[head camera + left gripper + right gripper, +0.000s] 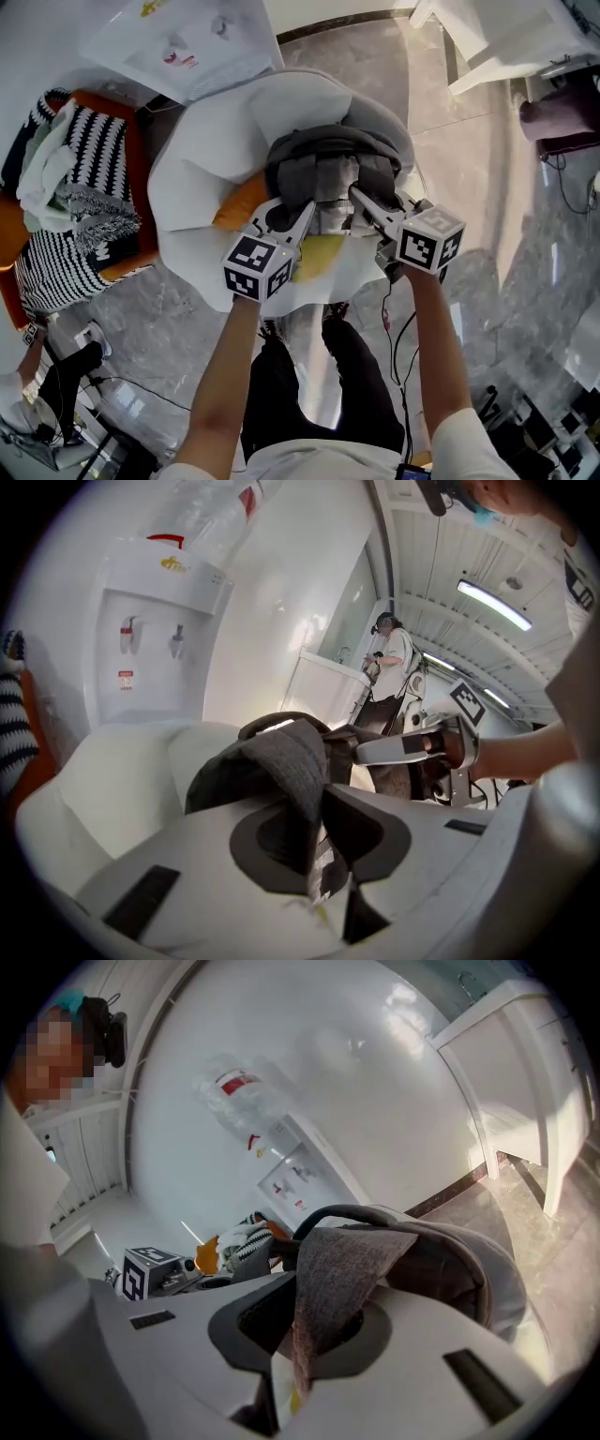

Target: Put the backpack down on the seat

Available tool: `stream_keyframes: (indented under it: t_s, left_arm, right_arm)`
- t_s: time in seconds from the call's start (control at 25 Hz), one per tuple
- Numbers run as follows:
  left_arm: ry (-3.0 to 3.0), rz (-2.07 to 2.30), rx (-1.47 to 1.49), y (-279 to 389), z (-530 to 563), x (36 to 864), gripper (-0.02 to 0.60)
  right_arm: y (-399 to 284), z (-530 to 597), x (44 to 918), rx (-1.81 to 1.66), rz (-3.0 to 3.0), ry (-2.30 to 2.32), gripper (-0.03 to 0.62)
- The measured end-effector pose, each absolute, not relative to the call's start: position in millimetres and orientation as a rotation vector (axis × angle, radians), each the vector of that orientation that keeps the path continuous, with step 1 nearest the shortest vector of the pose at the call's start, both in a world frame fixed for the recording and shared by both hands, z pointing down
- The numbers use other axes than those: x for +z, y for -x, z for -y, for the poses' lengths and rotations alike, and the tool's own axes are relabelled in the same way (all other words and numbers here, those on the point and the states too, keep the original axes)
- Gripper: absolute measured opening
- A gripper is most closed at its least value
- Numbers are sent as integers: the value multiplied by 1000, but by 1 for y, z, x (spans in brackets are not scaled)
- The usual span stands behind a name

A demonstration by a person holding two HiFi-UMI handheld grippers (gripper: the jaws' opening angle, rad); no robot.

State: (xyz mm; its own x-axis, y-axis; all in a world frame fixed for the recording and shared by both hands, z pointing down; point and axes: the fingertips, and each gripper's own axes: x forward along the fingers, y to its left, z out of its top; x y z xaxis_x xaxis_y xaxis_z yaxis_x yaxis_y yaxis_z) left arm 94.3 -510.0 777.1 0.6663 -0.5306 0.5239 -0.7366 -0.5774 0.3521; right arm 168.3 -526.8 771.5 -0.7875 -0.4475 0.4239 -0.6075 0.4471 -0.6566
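Bright, even light. A ceiling lamp [494, 605] shines above the fingers [187, 855], the glossy wall [375, 1082] beyond them glares, the backpack [281, 757] between them looks soft, and fisheye corners darken.

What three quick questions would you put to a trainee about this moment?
1. True or false: the left gripper and the right gripper are both shut on the backpack.
2. What colour is the chair under the backpack? A white, B black, C green.
3. Fill in: in the head view, left of the chair, lies a black-and-white ____ cloth.

Key: 1 true; 2 A; 3 striped.
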Motion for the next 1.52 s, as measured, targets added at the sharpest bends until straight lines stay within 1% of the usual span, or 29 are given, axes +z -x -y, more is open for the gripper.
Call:
stream_keyframes:
  t_s: [0.32,0.6,0.68,0.76,0.8,0.84,0.96,1.08,1.2,1.32,1.52]
  left_arm:
    - [-2214,958,470,-94,512,809,69]
    - [-2088,977,392,-91,519,828,94]
    - [-2075,990,392,-91,523,831,125]
    - [-2068,986,407,-92,524,835,218]
    - [-2069,986,419,-92,525,837,244]
    - [-2071,991,431,-91,526,838,260]
    - [-2074,1016,444,-86,529,841,310]
    - [-2069,1026,437,-83,531,843,318]
    - [-2064,1065,470,-75,530,848,318]
    - [-2049,1107,492,-67,528,851,318]
    - [-2022,1139,458,-58,524,845,319]
  right_arm:
    - [-170,532,804,1276,2435,-909,31]
    - [-170,539,816,1275,2430,-905,31]
    - [-171,541,818,1266,2430,-905,31]
    - [-174,544,820,1242,2424,-928,46]
    - [-176,545,822,1230,2417,-947,57]
    - [-177,547,824,1218,2409,-971,66]
    - [-180,552,828,1187,2394,-1061,128]
    - [-186,554,834,1171,2359,-1119,158]
    - [-195,555,842,1114,2286,-1195,166]
    - [-204,553,843,1060,2243,-1244,196]
    - [-214,545,840,1012,2223,-1248,196]
